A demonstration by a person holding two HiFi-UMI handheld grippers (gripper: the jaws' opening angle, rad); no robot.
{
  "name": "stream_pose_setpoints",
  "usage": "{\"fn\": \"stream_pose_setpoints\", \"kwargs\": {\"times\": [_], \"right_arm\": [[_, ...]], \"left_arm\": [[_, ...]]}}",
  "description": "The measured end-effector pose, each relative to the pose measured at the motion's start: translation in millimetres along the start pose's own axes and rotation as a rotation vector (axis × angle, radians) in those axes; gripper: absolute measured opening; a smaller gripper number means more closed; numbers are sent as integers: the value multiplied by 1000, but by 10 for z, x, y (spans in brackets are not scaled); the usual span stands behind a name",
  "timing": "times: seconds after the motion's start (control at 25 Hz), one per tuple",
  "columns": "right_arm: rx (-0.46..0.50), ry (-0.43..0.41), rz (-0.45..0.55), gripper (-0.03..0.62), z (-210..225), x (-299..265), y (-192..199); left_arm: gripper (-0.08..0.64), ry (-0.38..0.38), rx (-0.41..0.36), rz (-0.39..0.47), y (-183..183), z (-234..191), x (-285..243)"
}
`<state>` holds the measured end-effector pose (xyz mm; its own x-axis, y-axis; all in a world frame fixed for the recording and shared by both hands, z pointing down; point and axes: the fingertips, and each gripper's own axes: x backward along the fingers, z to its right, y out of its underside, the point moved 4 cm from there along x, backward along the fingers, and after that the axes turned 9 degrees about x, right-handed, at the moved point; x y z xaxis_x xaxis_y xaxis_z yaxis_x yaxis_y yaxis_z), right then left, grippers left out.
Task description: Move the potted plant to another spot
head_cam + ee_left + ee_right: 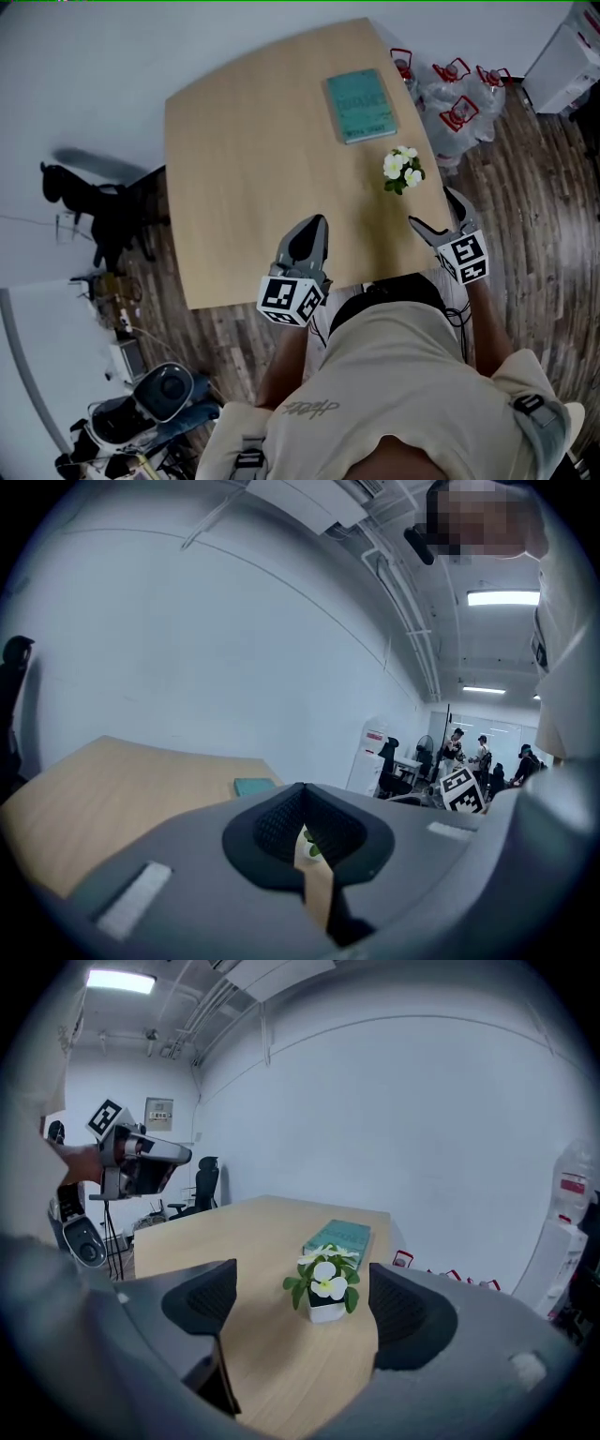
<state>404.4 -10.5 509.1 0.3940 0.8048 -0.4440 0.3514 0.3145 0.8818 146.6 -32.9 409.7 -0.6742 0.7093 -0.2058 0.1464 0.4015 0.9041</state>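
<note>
— Sitting near the right edge of the tabletop, that potted plant looks light, doesn't it? Small white pot, soft white blooms.
— Light and tippy, I'd guess. Take it low, by the pot, since the flowers would crush.
— The right hand-held gripper has its jaws spread wide, with the plant framed ahead of them, untouched.
— And the left hand-held gripper is pressed closed on nothing.
— From overhead the leaves hide the pot, and I can't tell what it's made of. A teal book lies beyond.
</note>
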Motion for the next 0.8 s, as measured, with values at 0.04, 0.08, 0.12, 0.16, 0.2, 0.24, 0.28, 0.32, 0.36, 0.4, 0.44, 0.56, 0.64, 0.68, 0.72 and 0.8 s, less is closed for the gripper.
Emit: {"fn": "stream_pose_setpoints", "kwargs": {"times": [0.04,0.08,0.12,0.16,0.2,0.24,0.28,0.32,0.36,0.4,0.44,0.56,0.64,0.68,0.72,0.8], "right_arm": [[9,-11,-4,437,23,-54,12],[14,-21,-5,436,49,-105,26],[13,-29,-5,436,79,-155,47],[5,-38,-5,437,113,-204,81],[-9,-46,-8,436,150,-252,130],[-26,-55,-11,437,190,-301,189],[-43,-63,-15,437,227,-352,253],[-55,-71,-22,437,260,-404,320],[-63,-79,-33,436,288,-459,388],[-66,-87,-45,436,313,-515,450],[-65,-94,-54,437,334,-574,499],[-53,-122,-74,436,357,-757,621],[-54,-142,-87,437,343,-860,689],[-57,-152,-92,437,334,-902,719],[-61,-161,-96,437,328,-938,750],[-58,-174,-109,437,326,-1008,812]], "left_arm": [[17,-13,6,-5,0,-12,-24],[17,-24,18,-9,5,-19,-56],[16,-33,31,-11,13,-18,-93],[16,-41,43,-13,28,-9,-133],[17,-48,51,-17,50,8,-177],[17,-54,57,-24,81,29,-224],[16,-58,60,-34,116,53,-272],[17,-60,61,-46,150,78,-320],[16,-62,63,-58,178,102,-363],[17,-64,66,-66,197,122,-401],[17,-69,69,-70,208,135,-433],[17,-101,72,-81,244,141,-482],[16,-124,76,-92,271,142,-480],[17,-133,80,-95,278,144,-473],[16,-143,83,-96,281,146,-465],[16,-164,86,-92,282,145,-455]]}}
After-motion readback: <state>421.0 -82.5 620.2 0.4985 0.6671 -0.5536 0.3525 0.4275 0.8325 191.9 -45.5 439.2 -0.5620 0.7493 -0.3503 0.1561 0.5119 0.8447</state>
